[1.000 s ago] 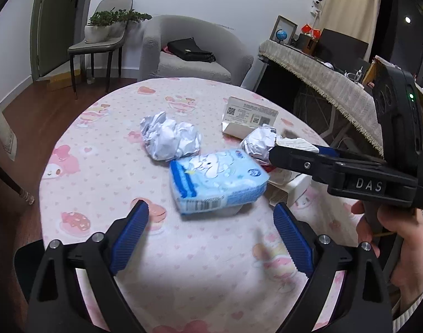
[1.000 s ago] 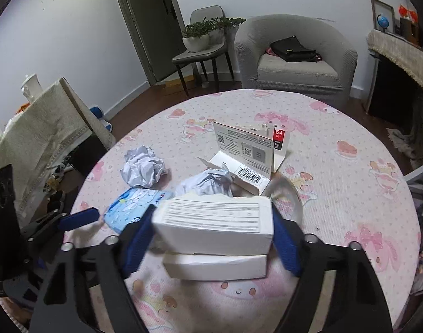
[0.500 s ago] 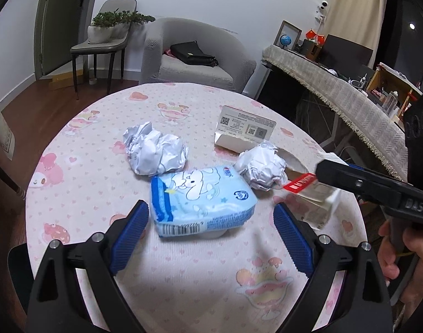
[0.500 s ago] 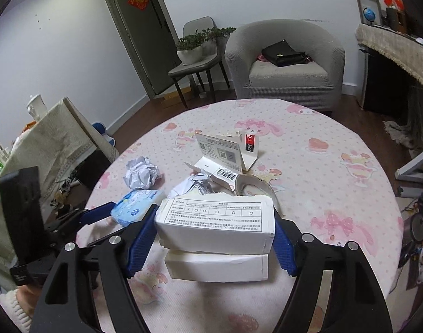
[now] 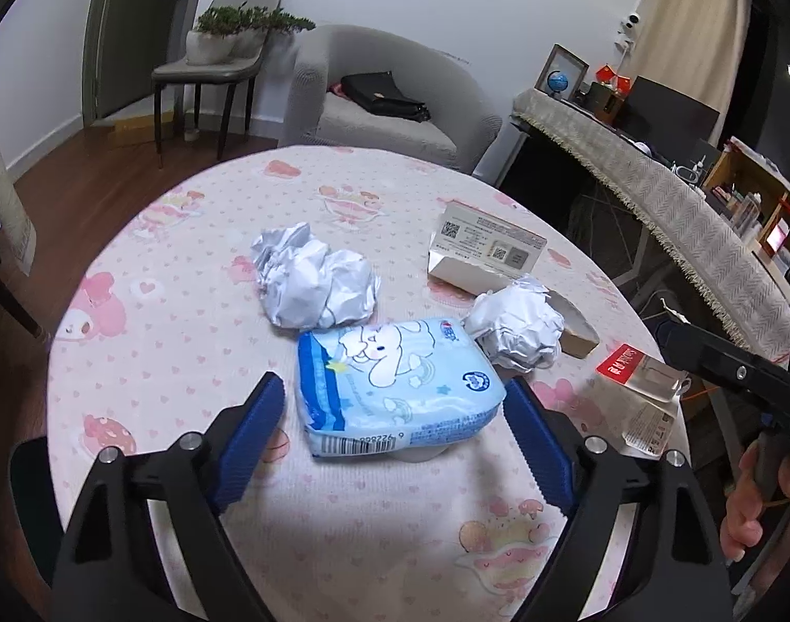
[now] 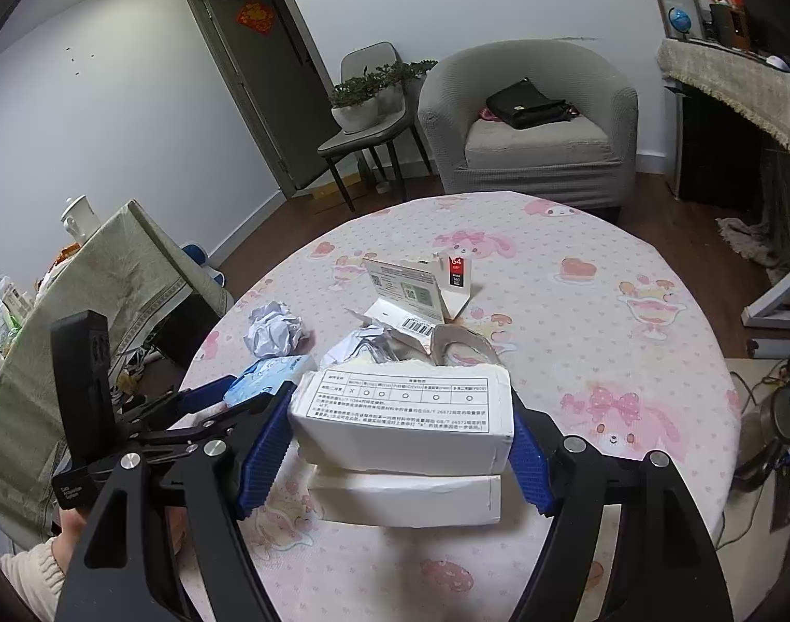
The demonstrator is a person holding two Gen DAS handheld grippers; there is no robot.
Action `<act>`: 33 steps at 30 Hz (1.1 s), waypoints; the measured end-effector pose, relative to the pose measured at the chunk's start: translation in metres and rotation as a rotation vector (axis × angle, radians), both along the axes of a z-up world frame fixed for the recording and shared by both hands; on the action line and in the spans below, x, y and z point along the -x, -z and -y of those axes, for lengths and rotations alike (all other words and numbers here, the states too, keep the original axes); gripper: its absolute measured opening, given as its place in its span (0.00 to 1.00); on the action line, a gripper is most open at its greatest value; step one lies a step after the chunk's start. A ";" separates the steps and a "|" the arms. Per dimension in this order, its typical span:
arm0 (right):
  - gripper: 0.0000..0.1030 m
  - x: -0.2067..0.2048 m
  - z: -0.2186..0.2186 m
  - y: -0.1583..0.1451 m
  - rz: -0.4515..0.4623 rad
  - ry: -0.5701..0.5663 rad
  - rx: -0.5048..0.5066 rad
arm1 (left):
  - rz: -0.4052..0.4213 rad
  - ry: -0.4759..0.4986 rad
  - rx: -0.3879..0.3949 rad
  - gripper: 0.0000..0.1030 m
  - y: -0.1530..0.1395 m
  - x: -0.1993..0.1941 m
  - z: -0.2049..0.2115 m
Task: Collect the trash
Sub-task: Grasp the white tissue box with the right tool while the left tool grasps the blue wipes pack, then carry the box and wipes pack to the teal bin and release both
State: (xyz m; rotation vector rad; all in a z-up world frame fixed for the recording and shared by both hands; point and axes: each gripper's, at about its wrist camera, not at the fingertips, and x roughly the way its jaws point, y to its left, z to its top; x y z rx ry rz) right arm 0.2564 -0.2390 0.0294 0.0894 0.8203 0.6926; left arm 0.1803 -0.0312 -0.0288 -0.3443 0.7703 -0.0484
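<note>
My right gripper (image 6: pixel 401 446) is shut on a torn white box (image 6: pixel 402 422) and holds it above the pink table (image 6: pixel 576 321); the box also shows in the left wrist view (image 5: pixel 641 394). My left gripper (image 5: pixel 392 433) is open, its blue pads on either side of a blue tissue pack (image 5: pixel 395 381) lying on the table. Two crumpled paper balls (image 5: pixel 314 282) (image 5: pixel 516 329) lie just beyond the pack. An opened white carton (image 5: pixel 480 254) with QR codes stands further back.
The round table (image 5: pixel 187 238) has a pink cartoon cloth. A grey armchair (image 5: pixel 379 98) with a black bag, a chair with a plant (image 5: pixel 224 52) and a covered sideboard (image 5: pixel 654 192) stand behind it. A draped piece of furniture (image 6: pixel 99 290) is to the left.
My right gripper has lifted the white box up and back, away from the table. My left gripper has moved forward around the blue tissue pack.
</note>
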 end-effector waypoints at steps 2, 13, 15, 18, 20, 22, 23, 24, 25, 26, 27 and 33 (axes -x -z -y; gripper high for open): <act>0.73 0.000 -0.002 0.000 0.000 -0.003 0.001 | -0.006 0.000 0.000 0.81 0.001 0.000 0.000; 0.73 0.006 -0.024 -0.009 0.023 -0.038 0.002 | 0.026 0.038 0.007 0.72 -0.006 0.008 -0.004; 0.73 0.008 -0.026 -0.012 0.030 -0.038 0.000 | 0.042 0.049 0.002 0.72 -0.010 0.012 -0.004; 0.73 0.010 -0.029 -0.017 0.037 -0.037 -0.007 | 0.068 0.061 0.001 0.72 -0.018 0.019 -0.005; 0.73 0.011 -0.033 -0.019 0.043 -0.040 -0.008 | 0.080 0.066 -0.007 0.72 -0.023 0.024 -0.006; 0.73 0.013 -0.039 -0.023 0.053 -0.046 -0.007 | 0.086 0.069 -0.020 0.72 -0.026 0.029 -0.007; 0.73 0.015 -0.042 -0.024 0.058 -0.050 -0.009 | 0.091 0.069 -0.025 0.72 -0.029 0.032 -0.008; 0.73 0.016 -0.045 -0.025 0.060 -0.052 -0.009 | 0.095 0.068 -0.028 0.72 -0.031 0.035 -0.010; 0.73 0.017 -0.049 -0.026 0.062 -0.055 -0.007 | 0.097 0.065 -0.030 0.72 -0.032 0.037 -0.013; 0.73 0.017 -0.053 -0.026 0.063 -0.058 -0.006 | 0.103 0.059 -0.033 0.72 -0.035 0.042 -0.017; 0.73 0.018 -0.057 -0.026 0.062 -0.059 -0.005 | 0.107 0.054 -0.034 0.72 -0.036 0.045 -0.020; 0.73 0.027 -0.084 -0.029 0.071 -0.089 -0.010 | 0.122 0.021 -0.061 0.72 -0.044 0.061 -0.038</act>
